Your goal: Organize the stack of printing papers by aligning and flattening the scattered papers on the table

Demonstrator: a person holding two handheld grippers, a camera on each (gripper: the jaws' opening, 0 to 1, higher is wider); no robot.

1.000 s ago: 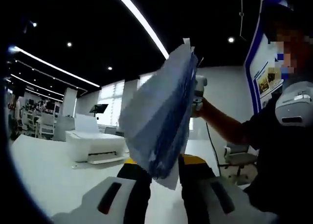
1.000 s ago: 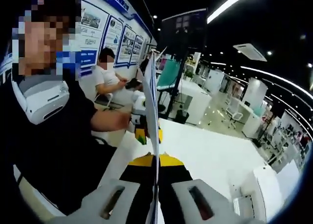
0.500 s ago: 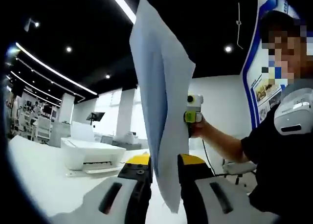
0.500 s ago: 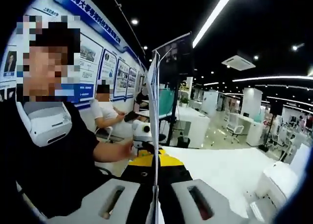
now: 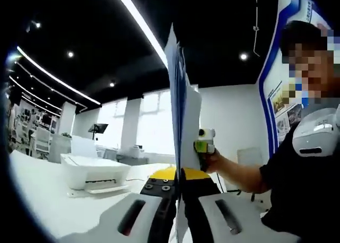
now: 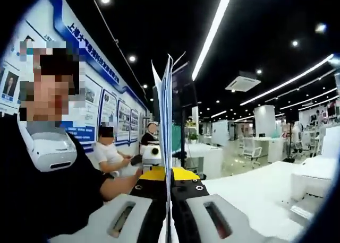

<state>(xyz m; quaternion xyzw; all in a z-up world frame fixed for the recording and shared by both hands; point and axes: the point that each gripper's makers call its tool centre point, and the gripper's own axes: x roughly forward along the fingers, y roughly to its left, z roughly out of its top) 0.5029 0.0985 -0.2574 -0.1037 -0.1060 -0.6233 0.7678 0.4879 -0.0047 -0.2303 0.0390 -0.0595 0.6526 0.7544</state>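
A stack of printing papers (image 5: 180,121) stands on edge, lifted above the white table (image 5: 48,200). My left gripper (image 5: 177,187) is shut on one side edge of the stack. In the right gripper view the same papers (image 6: 166,121) appear edge-on as a thin vertical sheaf, and my right gripper (image 6: 169,187) is shut on the opposite edge. The right gripper (image 5: 204,142) with the hand holding it shows behind the papers in the left gripper view. The left gripper (image 6: 151,155) shows past the sheaf in the right gripper view.
A white printer (image 5: 95,174) sits on the table at left. Another printer (image 6: 319,174) stands at right in the right gripper view. The person holding the grippers (image 5: 308,168) is close by. Another person (image 6: 109,153) sits by a wall of posters.
Both views have tilted upward, showing more ceiling. The papers have turned from a broad face to nearly edge-on in the left gripper view. Both grippers still hold them.
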